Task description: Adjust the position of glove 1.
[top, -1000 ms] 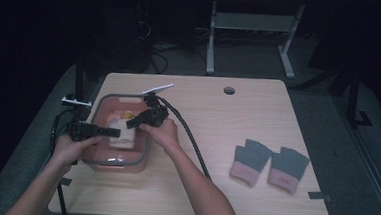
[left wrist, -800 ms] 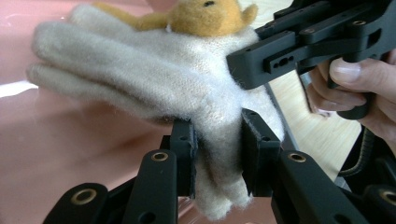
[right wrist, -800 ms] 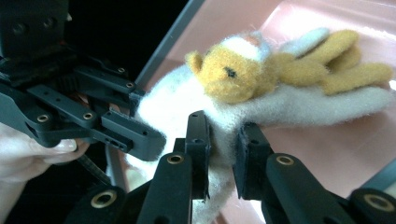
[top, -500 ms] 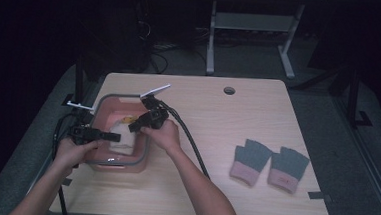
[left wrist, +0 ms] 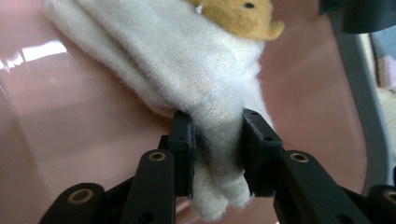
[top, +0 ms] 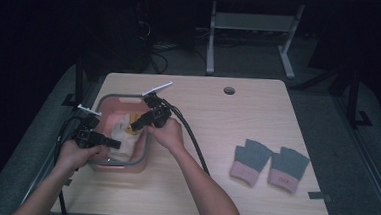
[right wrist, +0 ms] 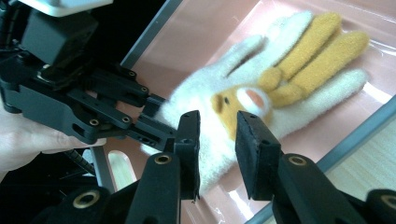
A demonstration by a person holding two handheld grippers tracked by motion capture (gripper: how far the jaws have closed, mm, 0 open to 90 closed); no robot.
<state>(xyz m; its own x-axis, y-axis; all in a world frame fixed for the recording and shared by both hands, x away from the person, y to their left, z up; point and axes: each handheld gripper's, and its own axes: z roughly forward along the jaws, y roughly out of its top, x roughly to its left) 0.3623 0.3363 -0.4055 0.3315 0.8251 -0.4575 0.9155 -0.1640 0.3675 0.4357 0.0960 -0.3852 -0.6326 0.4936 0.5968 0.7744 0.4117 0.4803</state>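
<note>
A white fluffy glove (top: 121, 129) with a yellow animal face and yellow fingers (right wrist: 289, 84) lies in a pink bin (top: 124, 97) at the table's left. My left gripper (left wrist: 217, 140) pinches the glove's white cuff (left wrist: 196, 70). Its jaws have just been opening a little, though the pads still touch the cuff on both sides. In the high view it (top: 118, 144) reaches in from the bin's left. My right gripper (right wrist: 217, 135) hovers over the glove's face. Its jaws have just been opening, with a gap between them and nothing pressed. It (top: 133, 127) comes in from the bin's right.
The bin's grey rim (right wrist: 327, 149) frames its pink floor (left wrist: 70, 140). Two grey gloves with pink cuffs (top: 250, 161) (top: 286, 168) lie on the wooden table at the right. A cable hole (top: 229, 90) sits near the far edge. Black cables trail from both grippers.
The left gripper has slid a little toward the near side of the bin with the glove's cuff. The right hand has stayed in place over the bin.
</note>
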